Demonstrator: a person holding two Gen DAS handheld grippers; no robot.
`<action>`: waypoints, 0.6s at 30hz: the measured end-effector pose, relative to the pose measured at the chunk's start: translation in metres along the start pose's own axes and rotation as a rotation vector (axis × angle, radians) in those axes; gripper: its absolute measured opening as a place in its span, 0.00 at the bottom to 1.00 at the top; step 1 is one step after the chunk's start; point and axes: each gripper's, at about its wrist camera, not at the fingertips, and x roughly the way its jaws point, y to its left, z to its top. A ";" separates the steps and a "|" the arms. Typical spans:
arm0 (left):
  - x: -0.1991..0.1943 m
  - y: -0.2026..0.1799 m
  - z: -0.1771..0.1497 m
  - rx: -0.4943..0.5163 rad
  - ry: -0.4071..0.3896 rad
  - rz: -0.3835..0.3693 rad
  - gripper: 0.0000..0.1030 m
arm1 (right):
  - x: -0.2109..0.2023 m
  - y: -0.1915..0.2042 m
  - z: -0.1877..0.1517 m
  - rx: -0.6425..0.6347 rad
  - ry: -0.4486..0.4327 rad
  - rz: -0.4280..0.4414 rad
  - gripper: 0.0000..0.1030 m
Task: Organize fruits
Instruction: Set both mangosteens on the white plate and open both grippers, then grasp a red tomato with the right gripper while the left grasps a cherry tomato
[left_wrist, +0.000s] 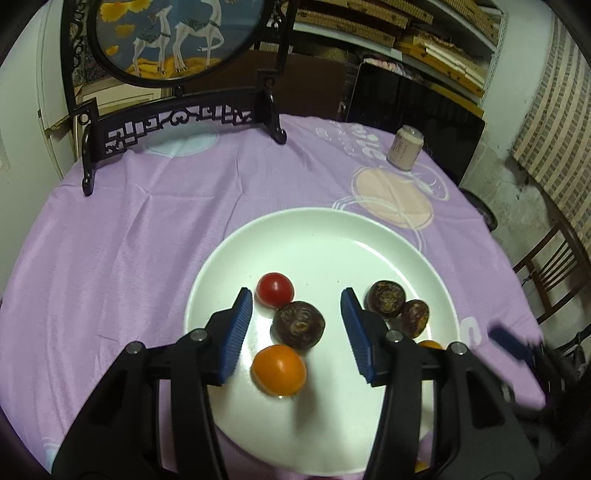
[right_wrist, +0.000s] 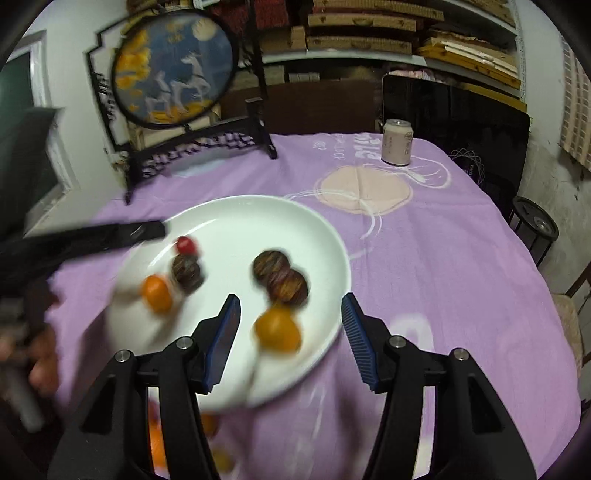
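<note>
1. A white plate (left_wrist: 314, 236) sits on the bench, which is covered by a purple cloth (left_wrist: 129, 240).
2. On the plate, left group: a red tomato (left_wrist: 275, 290) at the far side, a dark fruit (left_wrist: 298, 325) touching it on the near side, and an orange fruit (left_wrist: 279, 369) just near of that.
3. On the plate, right group: two dark fruits (left_wrist: 386, 299) touching each other, with a second orange fruit (right_wrist: 277, 330) just near of them.
4. The left gripper (left_wrist: 297, 332) hangs over the near part of the plate with its fingers spread wide, holding nothing; the left group lies between them.
5. The right gripper (right_wrist: 290, 338) hangs over the near right rim of the plate with its fingers spread wide, holding nothing; the second orange fruit lies between them.
6. More orange fruit lies near of the plate under the right gripper; it is too blurred to count.
7. A can (right_wrist: 397, 142) stands at the far right of the bench, well apart from the plate.
8. A framed round screen (left_wrist: 173, 37) stands at the far left.
</note>
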 end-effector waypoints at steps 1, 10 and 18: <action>-0.003 0.000 0.000 -0.004 -0.005 -0.005 0.50 | -0.013 0.004 -0.012 -0.006 0.013 0.010 0.56; -0.046 -0.001 -0.050 0.019 -0.034 -0.052 0.56 | -0.083 0.026 -0.100 -0.073 0.148 0.048 0.56; -0.114 0.043 -0.153 -0.039 -0.025 -0.032 0.62 | -0.070 0.040 -0.127 -0.105 0.192 0.106 0.56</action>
